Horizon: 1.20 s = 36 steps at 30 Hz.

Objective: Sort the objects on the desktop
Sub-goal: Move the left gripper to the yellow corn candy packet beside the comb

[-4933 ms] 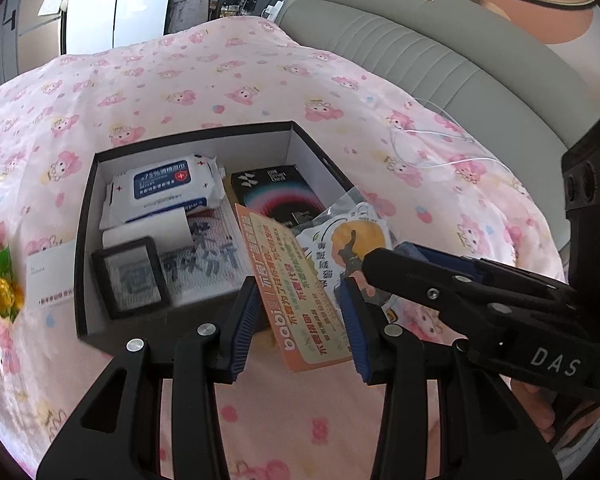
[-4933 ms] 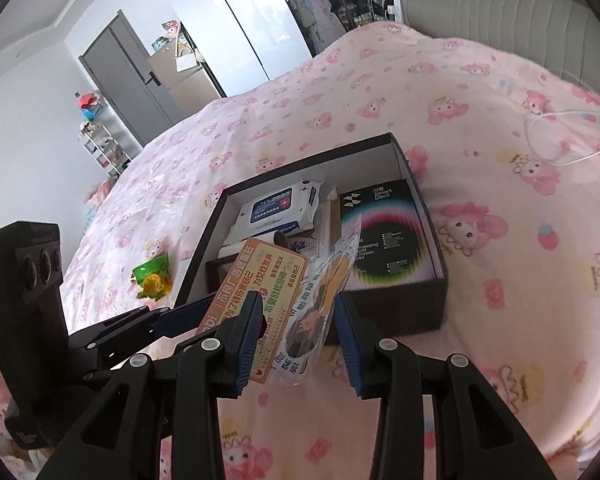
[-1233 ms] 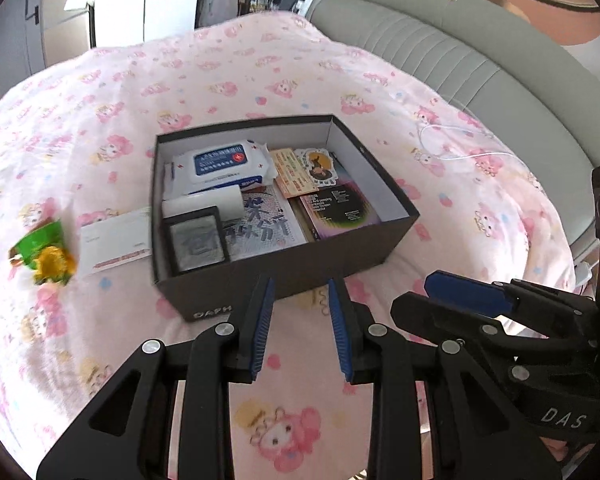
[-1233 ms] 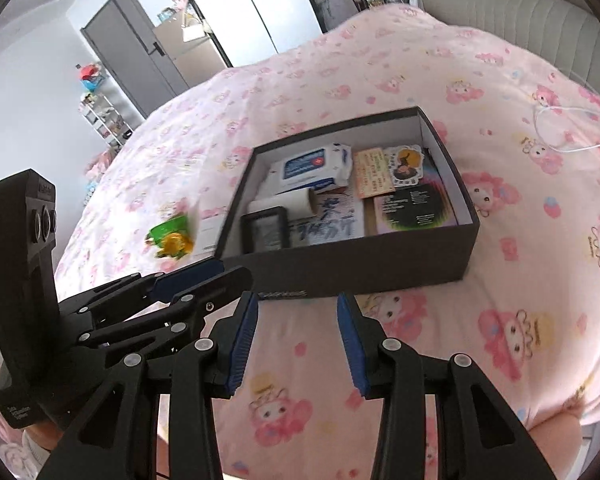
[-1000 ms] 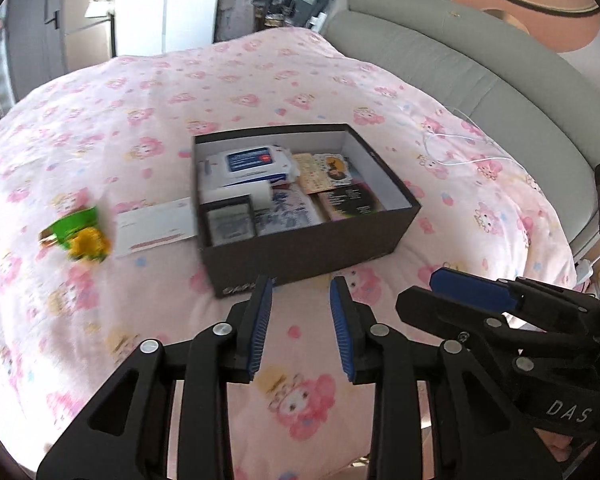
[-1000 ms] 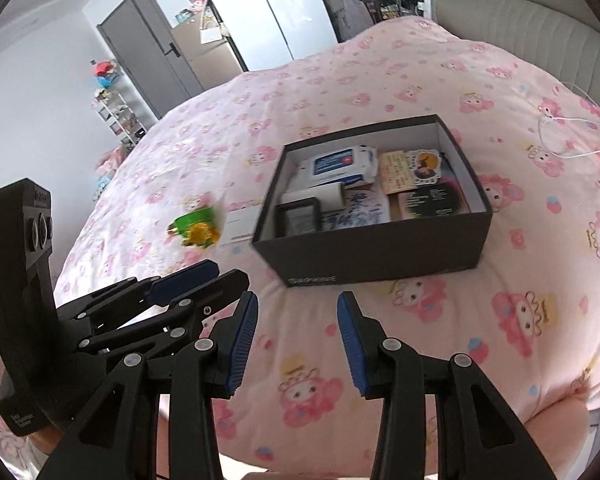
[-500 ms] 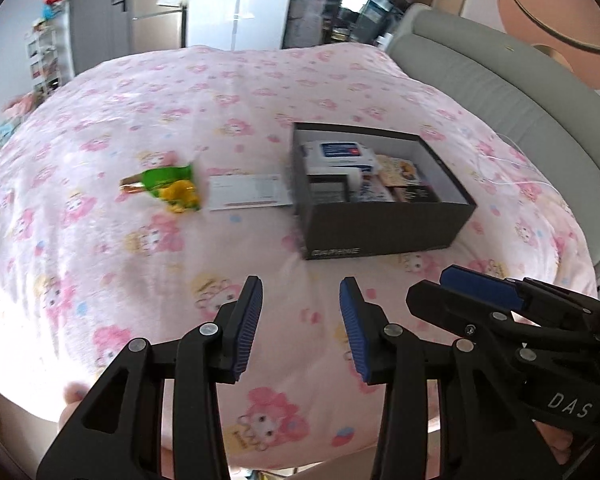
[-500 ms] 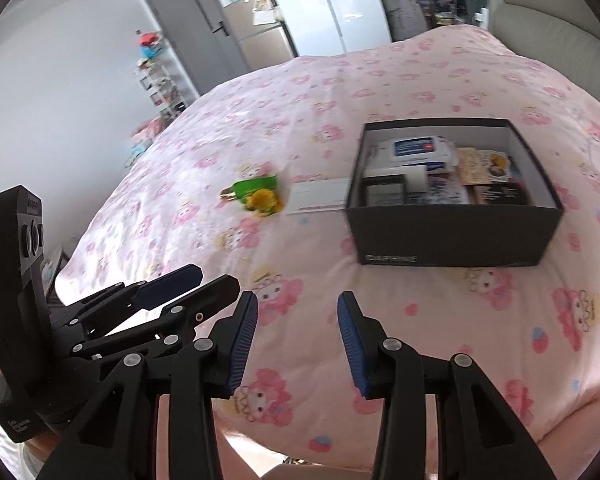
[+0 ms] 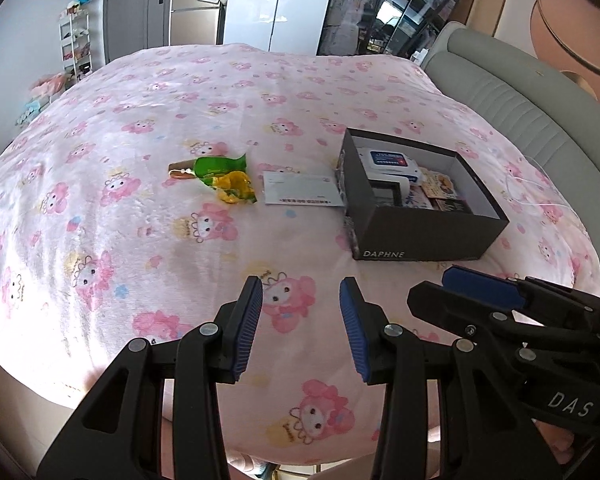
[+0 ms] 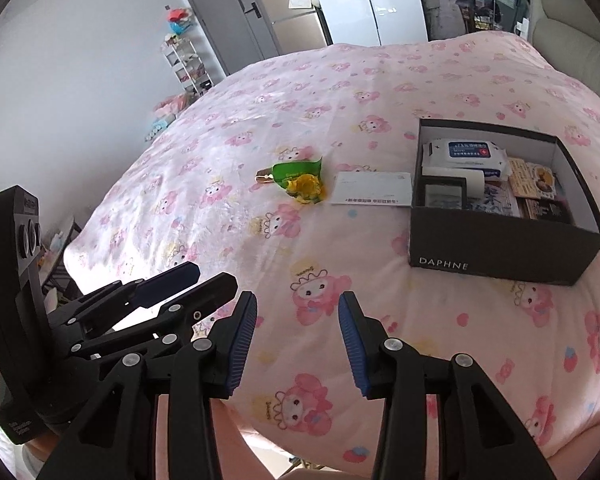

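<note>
A black shoebox (image 9: 420,236) (image 10: 500,248) stands on the pink bedspread, holding a wet-wipes pack (image 10: 464,152), cards and small packets. Left of it lie a white card (image 9: 300,194) (image 10: 374,194) and a green and a yellow packet (image 9: 224,176) (image 10: 300,180). My left gripper (image 9: 300,286) hovers open over bare bedspread, well short of these. My right gripper (image 10: 297,300) hangs beside it, jaws opening with nothing between them. Each gripper shows at the edge of the other's view.
A grey padded headboard (image 9: 520,92) runs along the right, with a white cable (image 9: 540,196) on the bedspread near it. The bed's near edge falls away just under the grippers. A shelf rack (image 10: 184,64) and a grey door (image 10: 228,12) stand beyond the bed.
Both grippers drew back from the box and swung left, so the box now sits far right. The card and packets they held over the box earlier now lie inside it.
</note>
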### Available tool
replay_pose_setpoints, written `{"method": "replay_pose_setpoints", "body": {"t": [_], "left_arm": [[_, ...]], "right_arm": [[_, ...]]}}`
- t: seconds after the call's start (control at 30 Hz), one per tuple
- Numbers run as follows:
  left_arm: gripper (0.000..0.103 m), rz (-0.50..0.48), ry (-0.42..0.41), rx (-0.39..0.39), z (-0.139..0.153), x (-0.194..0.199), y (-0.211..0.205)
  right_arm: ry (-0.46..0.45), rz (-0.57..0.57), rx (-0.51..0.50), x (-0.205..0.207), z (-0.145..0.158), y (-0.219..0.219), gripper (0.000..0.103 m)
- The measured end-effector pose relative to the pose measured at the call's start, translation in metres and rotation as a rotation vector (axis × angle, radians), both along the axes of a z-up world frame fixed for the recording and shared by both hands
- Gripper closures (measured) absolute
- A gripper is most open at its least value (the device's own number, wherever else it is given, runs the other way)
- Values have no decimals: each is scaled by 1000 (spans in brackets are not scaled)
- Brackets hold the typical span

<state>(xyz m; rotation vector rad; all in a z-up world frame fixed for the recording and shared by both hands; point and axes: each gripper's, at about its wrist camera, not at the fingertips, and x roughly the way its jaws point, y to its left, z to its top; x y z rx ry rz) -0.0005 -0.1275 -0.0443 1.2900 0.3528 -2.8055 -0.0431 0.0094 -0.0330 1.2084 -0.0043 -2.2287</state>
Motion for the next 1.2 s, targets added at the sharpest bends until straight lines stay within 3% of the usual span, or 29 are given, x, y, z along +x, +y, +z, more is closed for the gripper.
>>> {"method": "replay_pose_setpoints", "body": {"t": [0.33, 0.73, 0.83, 1.0, 1.2], "left_arm": [[50, 28, 26, 12, -5, -34, -31], [49, 68, -1, 11, -35, -114, -72], [43, 94, -15, 7, -49, -131, -86], [40, 135, -44, 92, -83, -163, -113], [42, 255, -125, 191, -131, -201, -152]], "right_arm": [[21, -78, 45, -36, -2, -18, 35], [44, -88, 115, -114, -26, -60, 35], [30, -90, 142, -138, -44, -73, 35], [-30, -89, 168, -177, -77, -90, 35], [-52, -74, 213, -211, -108, -117, 35]]}}
